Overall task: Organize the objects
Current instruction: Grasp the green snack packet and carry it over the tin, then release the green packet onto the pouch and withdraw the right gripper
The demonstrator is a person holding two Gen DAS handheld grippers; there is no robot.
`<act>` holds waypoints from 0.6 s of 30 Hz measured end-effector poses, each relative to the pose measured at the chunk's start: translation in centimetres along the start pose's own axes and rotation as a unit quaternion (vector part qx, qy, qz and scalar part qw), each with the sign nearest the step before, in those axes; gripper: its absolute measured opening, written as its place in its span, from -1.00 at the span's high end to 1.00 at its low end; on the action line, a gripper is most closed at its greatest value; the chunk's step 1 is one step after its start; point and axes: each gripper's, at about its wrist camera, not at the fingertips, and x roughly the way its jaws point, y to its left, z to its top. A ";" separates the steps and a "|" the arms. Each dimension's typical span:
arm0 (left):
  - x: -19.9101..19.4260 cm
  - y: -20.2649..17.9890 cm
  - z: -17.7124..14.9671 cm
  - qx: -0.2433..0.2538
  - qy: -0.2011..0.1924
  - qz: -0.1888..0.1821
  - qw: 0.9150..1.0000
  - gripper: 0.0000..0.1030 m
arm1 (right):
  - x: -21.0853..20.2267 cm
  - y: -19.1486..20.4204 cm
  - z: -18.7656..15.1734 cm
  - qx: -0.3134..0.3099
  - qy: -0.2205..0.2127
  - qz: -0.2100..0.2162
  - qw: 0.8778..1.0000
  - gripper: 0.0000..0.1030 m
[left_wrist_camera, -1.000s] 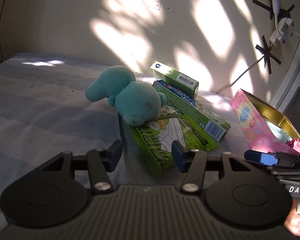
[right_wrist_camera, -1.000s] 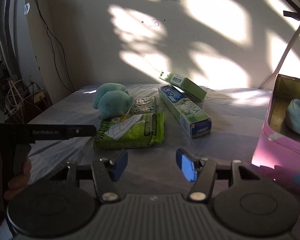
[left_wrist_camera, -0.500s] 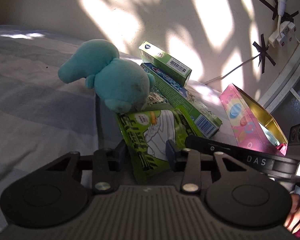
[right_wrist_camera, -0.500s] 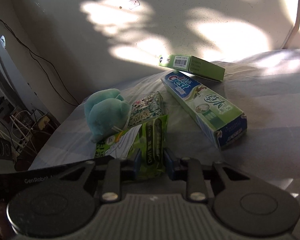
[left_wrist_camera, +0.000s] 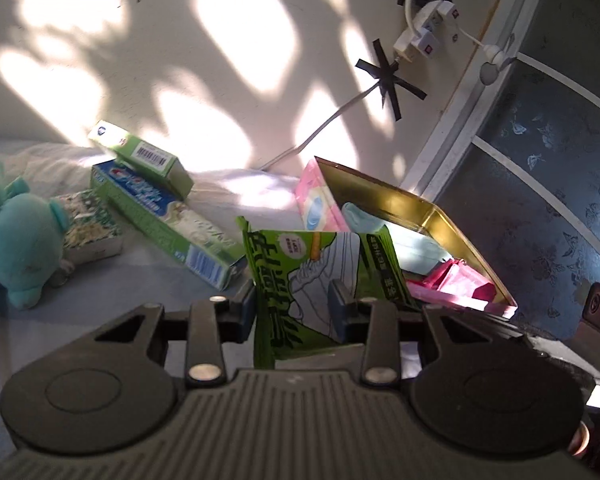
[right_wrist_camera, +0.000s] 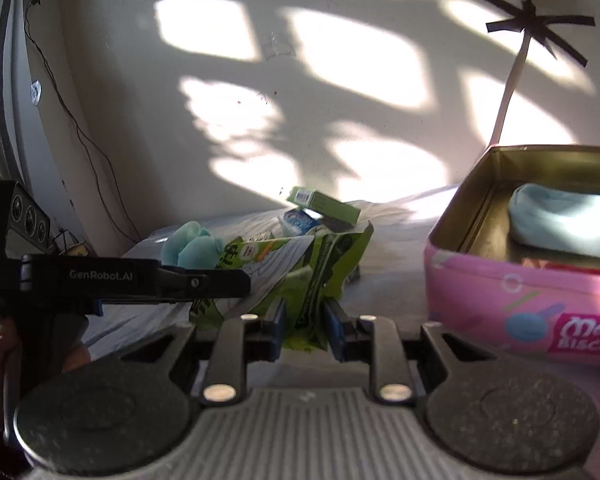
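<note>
Both grippers are clamped on the green packet point(left_wrist_camera: 320, 276): the left gripper point(left_wrist_camera: 292, 306) pinches its lower part, jaws narrowed onto the film, and the right gripper point(right_wrist_camera: 303, 328) nips a crumpled edge of the same packet point(right_wrist_camera: 300, 268), jaws close together. The packet hangs clear of the bed point(left_wrist_camera: 100, 292), between the loose pile and the pink tin point(right_wrist_camera: 500, 292), which stands open at the bed's right edge, near the wall. Inside the tin: a pale blue soft item point(right_wrist_camera: 564, 220) and some red wrapping point(left_wrist_camera: 456, 280). Risks, as judged. (1) Two grips on one floppy film packet: if the hands drift apart the film could tear or slide out of one pinch, most likely the right, which holds only a creased margin. (2) The packet is wide against the room left in the tin; lowered flat it may catch on the rim point(left_wrist_camera: 380, 188) and tip out. (3) Swinging low could brush the toothpaste box point(left_wrist_camera: 172, 224), which bears the small green box point(left_wrist_camera: 140, 152). The teal plush point(left_wrist_camera: 16, 236) lies well clear, toward the left edge.
</note>
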 end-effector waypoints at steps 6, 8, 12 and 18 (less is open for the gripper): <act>8.1 -6.9 2.6 0.075 0.018 -0.037 0.996 0.22 | -2.1 -6.8 2.3 0.024 -0.035 -0.092 0.995 0.58; 10.8 -8.3 2.6 0.089 0.041 -0.035 0.995 0.22 | -1.6 -9.3 2.5 0.047 -0.018 -0.106 0.993 0.58; 14.7 -9.9 2.4 0.109 0.082 -0.021 0.990 0.22 | -0.1 -13.0 2.4 0.076 0.022 -0.119 0.990 0.58; 19.1 -12.2 2.9 0.129 0.125 -0.001 0.984 0.12 | 1.3 -15.2 2.6 0.046 0.051 -0.174 0.982 0.59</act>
